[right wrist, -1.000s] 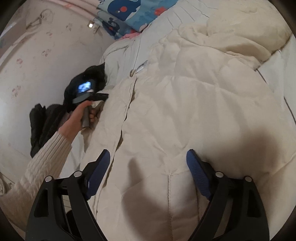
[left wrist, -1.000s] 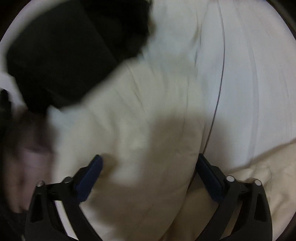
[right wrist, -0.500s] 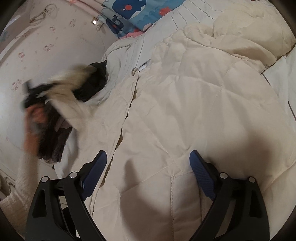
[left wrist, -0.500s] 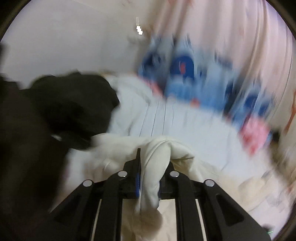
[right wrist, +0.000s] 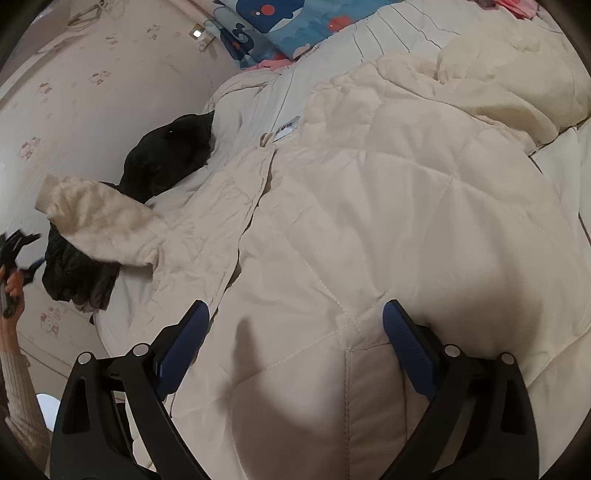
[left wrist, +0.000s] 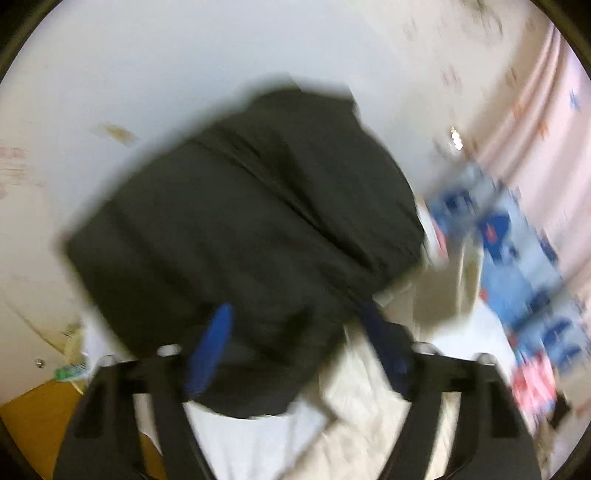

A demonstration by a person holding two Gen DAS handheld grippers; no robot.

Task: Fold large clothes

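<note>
I have the cream quilted jacket (right wrist: 369, 229) spread front-up across the bed (right wrist: 557, 162), and I take it as my landmark for everything else. My right gripper (right wrist: 295, 336) hovers over its lower body panel with the jaws spread wide and nothing between them, so it is released. Off the jacket's far side, toward the wall (right wrist: 92, 92), one sleeve (right wrist: 99, 221) lies thrown outward over a heap of dark clothes (right wrist: 162, 162) instead of across the chest. My left gripper (left wrist: 295, 339) is out past that sleeve, near the wall; its jaws have just been opening, and its own blurred view shows them apart with only the dark pile behind them and no cloth pinched, so I read it as released too. Beyond the jacket's collar end sits a blue patterned pillow (right wrist: 280, 18), and more bunched cream fabric (right wrist: 517, 66) lies off its other shoulder; I cannot tell if that is the second sleeve or the hood. As I judge it, the fold has barely started: the body is laid out fairly flat and the front is closed, but neither sleeve is tucked in and the body has not been doubled over. Left for me are bringing the near-wall sleeve onto the chest, doing the same on the other side, then folding hem toward collar.
</note>
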